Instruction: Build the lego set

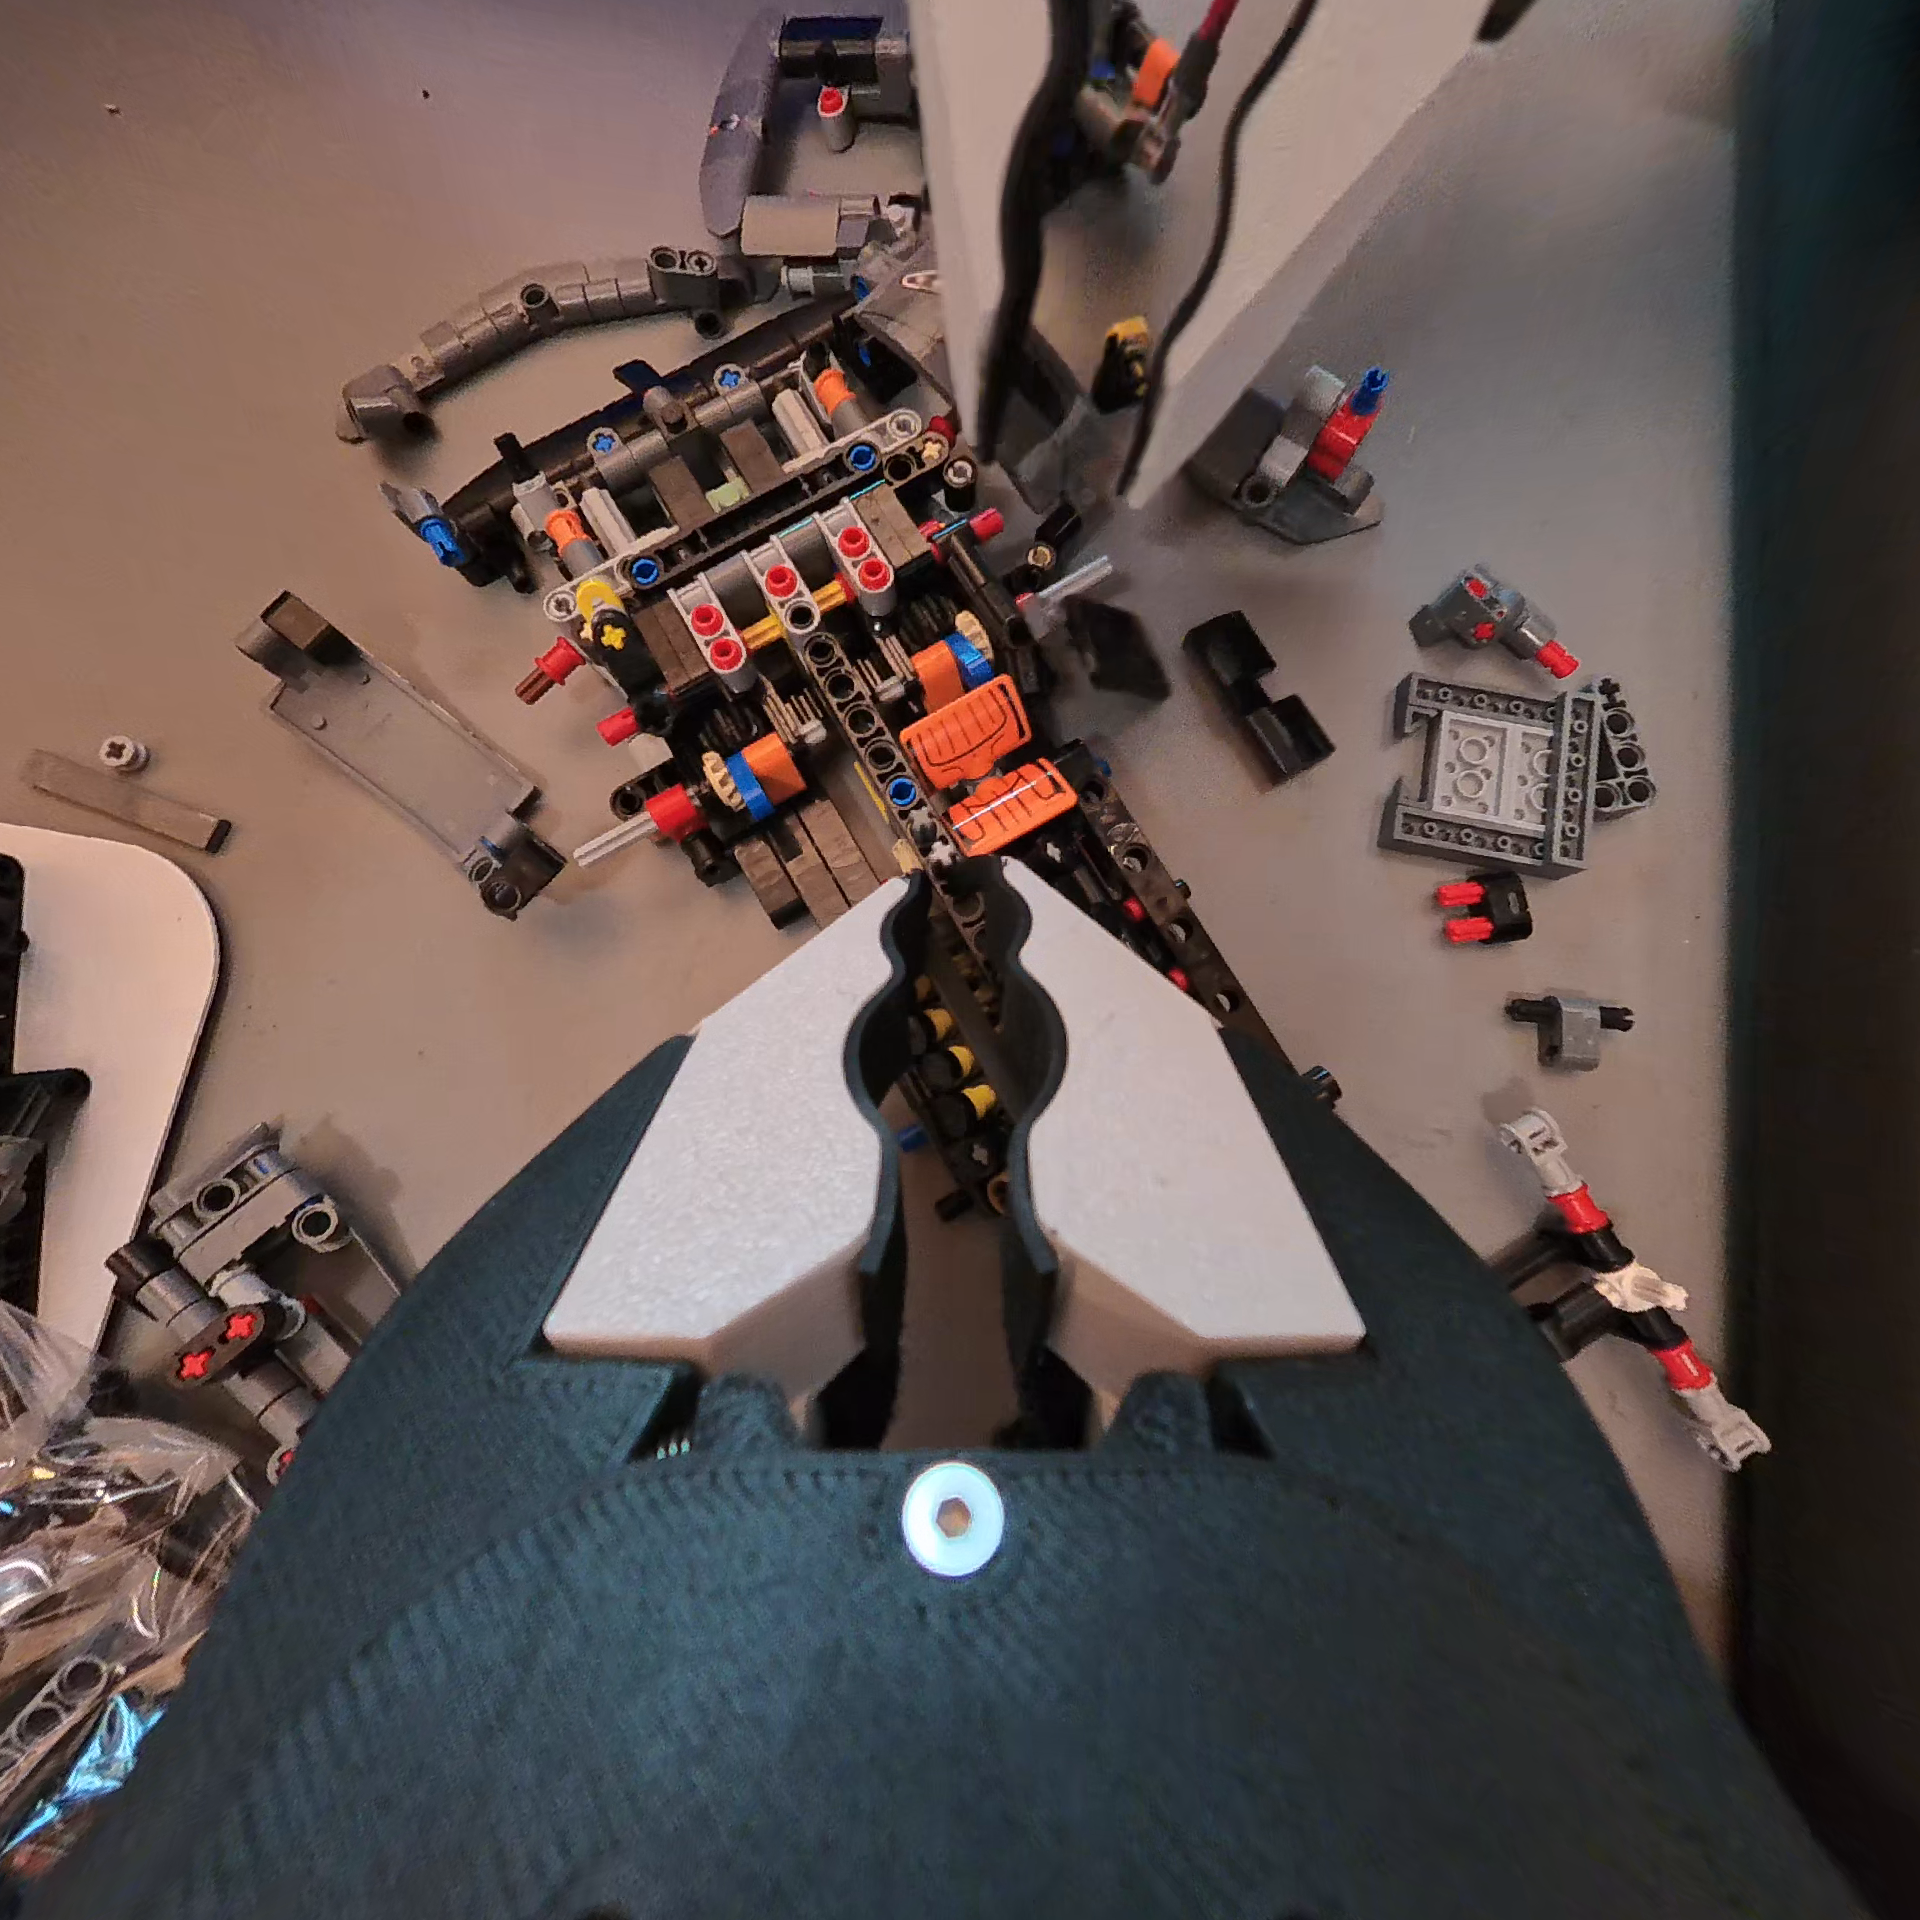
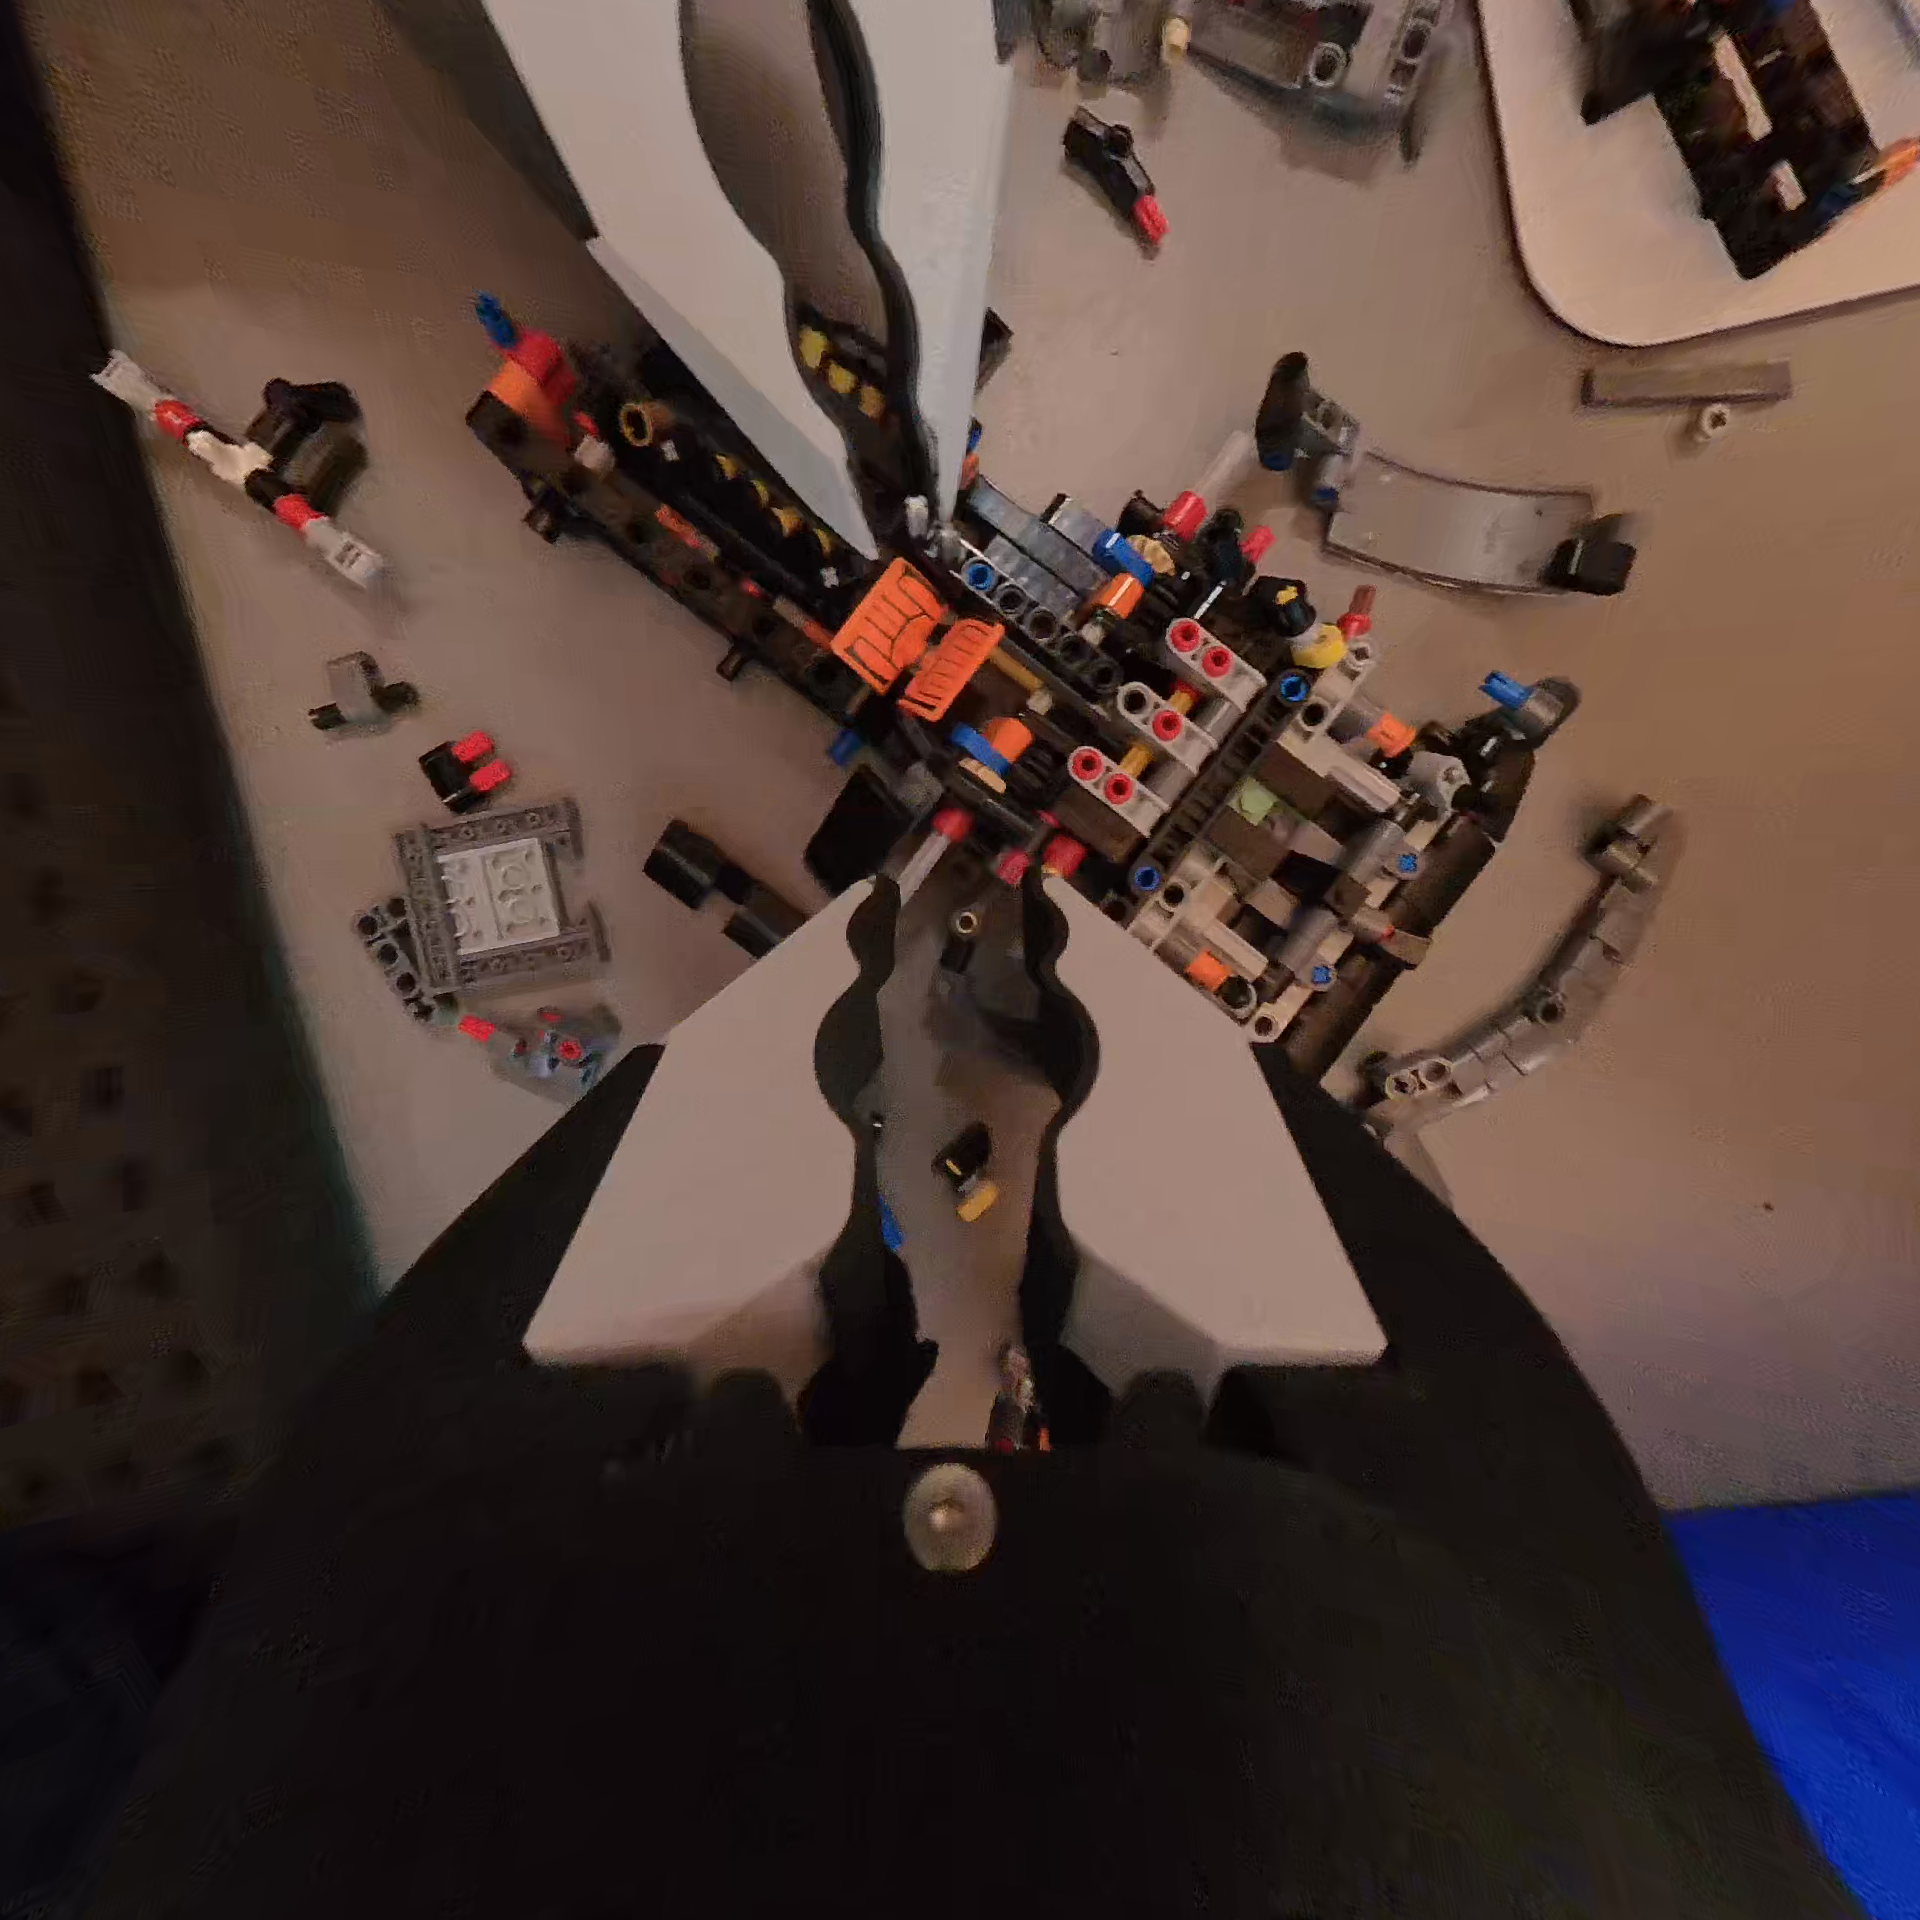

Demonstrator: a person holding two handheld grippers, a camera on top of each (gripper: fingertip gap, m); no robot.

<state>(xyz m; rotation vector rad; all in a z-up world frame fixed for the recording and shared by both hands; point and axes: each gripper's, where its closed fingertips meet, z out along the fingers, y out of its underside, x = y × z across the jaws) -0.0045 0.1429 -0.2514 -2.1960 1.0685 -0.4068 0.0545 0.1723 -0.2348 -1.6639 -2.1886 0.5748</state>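
The part-built lego model [image 1: 790, 644], a black chassis with red, blue and orange pins and an orange seat [image 1: 977, 758], lies on the grey table. My left gripper [image 1: 961, 883] is shut on the model's long black beam [image 1: 961, 1039], which runs between its white fingers. The right wrist view shows the same grip from the far side, the left gripper [image 2: 925, 520] on the model [image 2: 1143, 727]. My right gripper [image 2: 956, 888] is open at the model's side, its tips on either side of a grey axle with a red end [image 2: 925, 857]. It also shows in the left wrist view [image 1: 1060, 488].
Loose parts lie around: a grey square frame [image 1: 1496, 769], a grey curved panel [image 1: 395, 727], a grey curved link arm [image 1: 540, 322], black connectors [image 1: 1257, 696]. A white tray [image 1: 114, 1039] and plastic bags [image 1: 83, 1507] sit at the left. The table's dark edge [image 1: 1829, 935] runs along the right. My right fingertips sit around 8 centimetres from my left ones.
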